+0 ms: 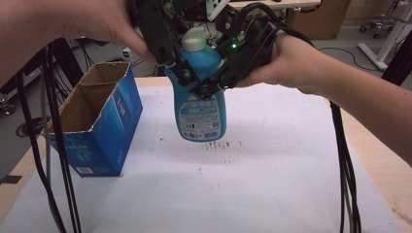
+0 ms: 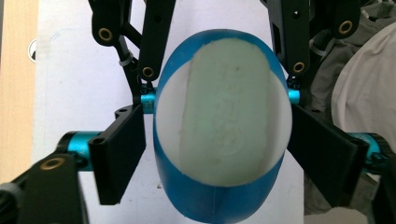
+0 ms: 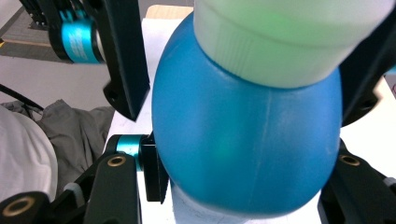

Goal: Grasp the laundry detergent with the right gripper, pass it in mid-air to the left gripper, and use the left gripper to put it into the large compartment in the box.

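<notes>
Hanging upright above the white table (image 1: pixel 272 160), beside an open blue carton (image 1: pixel 97 131), a blue bottle (image 1: pixel 201 104) with pale cap (image 1: pixel 194 40) and unreadable label, clamped by the right gripper (image 1: pixel 214 86), the left gripper (image 1: pixel 176 65) straddling its shoulders, contact unclear.

bottle (image 1: pixel 200 104) label: print too small; box (image 1: pixel 97 131) interior: partly hidden
</notes>
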Demonstrator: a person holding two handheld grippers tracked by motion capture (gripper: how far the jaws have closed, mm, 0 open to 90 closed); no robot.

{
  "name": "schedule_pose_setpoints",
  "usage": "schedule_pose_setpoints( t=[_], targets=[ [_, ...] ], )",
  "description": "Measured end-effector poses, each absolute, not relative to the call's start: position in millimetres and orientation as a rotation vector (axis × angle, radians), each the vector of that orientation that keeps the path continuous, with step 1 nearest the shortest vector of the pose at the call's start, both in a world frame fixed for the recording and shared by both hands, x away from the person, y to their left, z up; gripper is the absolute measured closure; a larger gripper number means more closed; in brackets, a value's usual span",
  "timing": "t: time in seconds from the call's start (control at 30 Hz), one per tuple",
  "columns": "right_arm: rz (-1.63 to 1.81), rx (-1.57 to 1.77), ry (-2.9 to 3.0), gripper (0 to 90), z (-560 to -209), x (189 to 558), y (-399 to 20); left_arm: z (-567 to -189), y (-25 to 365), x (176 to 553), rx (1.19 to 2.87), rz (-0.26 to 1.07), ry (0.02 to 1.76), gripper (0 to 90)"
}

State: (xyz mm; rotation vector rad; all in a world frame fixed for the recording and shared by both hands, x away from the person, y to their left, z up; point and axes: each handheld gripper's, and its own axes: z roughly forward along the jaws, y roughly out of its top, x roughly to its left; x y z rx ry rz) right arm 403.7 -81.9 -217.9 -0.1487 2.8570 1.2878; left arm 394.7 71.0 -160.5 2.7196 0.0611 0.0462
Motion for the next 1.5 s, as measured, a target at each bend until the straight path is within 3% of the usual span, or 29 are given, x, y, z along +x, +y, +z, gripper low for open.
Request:
schedule_pose_setpoints(
  t=[0.57, 1.5],
  targets=[
    [1.288, -0.135, 2.864, 45.0, -218.1, 404.9, -83.8, -163.3, 70.2, 396.3, 2.731, 0.044, 0.051, 30.4],
    [1.260, -0.160, 2.864, 45.0, -220.1, 404.2, -81.1, -160.2, 72.3, 396.4, 2.725, 0.057, 0.043, 36.6]
  ],
)
